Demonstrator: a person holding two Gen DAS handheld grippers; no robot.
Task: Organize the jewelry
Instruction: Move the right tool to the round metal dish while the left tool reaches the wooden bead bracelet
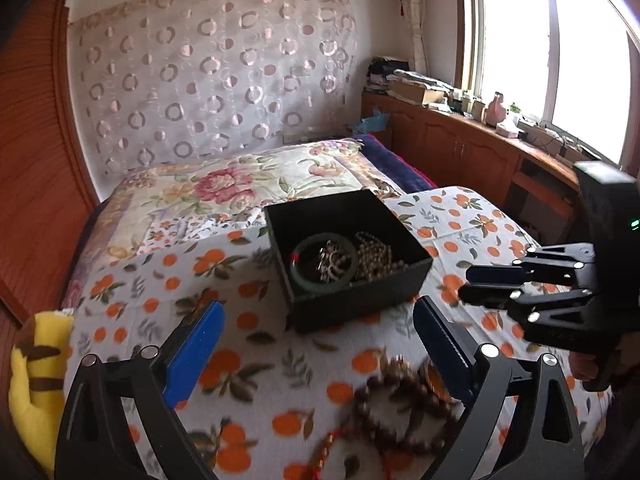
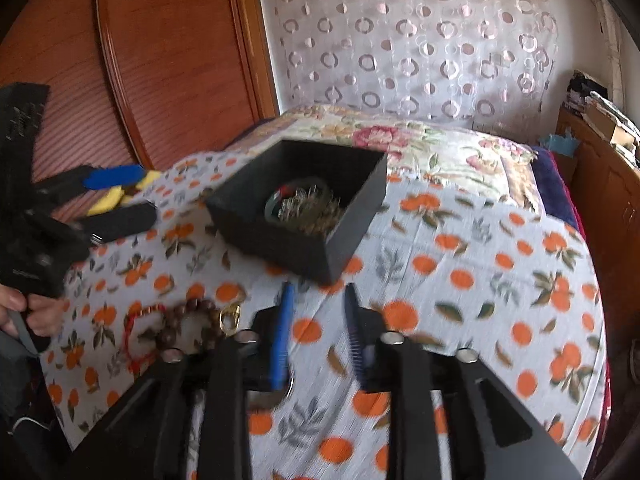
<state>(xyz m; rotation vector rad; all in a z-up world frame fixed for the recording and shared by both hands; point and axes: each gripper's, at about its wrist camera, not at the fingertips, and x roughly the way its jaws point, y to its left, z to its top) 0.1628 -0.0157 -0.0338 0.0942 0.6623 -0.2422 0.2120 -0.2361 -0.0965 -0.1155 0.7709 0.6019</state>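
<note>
Left gripper [image 1: 320,344] spread wide, empty, bottom of frame above wooden bead bracelet [image 1: 396,412]. Right gripper [image 2: 318,336] narrowly apart, empty, below black box [image 2: 352,220].

No legible text, labels, brands or numbers in either view, faint pale marks on the left gripper [image 2: 116,200] body, too blurred to read

Circle-patterned curtain [image 1: 216,68], bright window [image 1: 560,52], wooden cabinets [image 1: 460,148]
</note>
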